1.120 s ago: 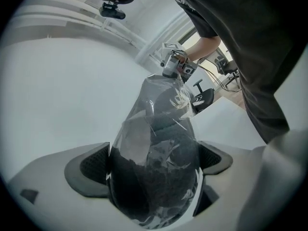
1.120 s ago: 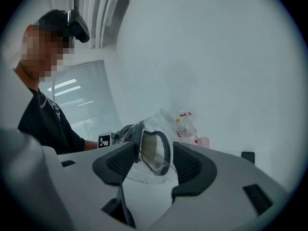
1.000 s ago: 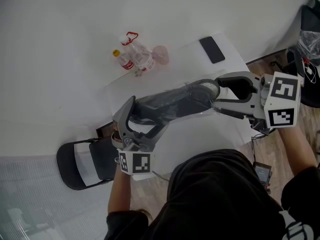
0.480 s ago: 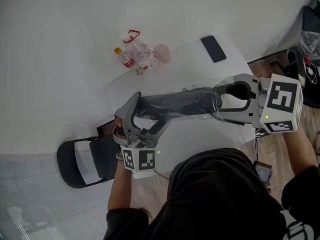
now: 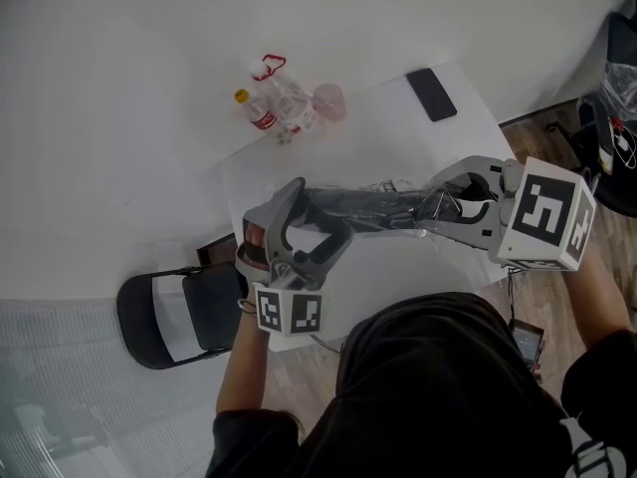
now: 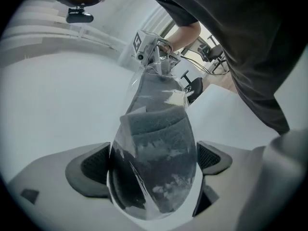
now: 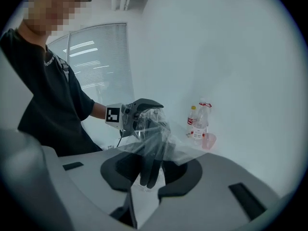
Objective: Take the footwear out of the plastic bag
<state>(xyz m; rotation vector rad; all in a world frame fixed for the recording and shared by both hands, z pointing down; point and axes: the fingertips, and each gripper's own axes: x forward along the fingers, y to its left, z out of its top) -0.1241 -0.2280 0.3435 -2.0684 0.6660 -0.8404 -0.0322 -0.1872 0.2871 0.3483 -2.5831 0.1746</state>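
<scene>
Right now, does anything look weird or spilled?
Nothing spilled or broken. The bag with the footwear hangs stretched between the left gripper and right gripper, whose jaws have just been closing on it. The bottles stand upright.

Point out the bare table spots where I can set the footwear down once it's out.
Bare table lies between the pink cup and the phone, and along the near edge below the plastic bag. Crowded: the middle, spanned by the bag, and the far-left corner with the bottles.
</scene>
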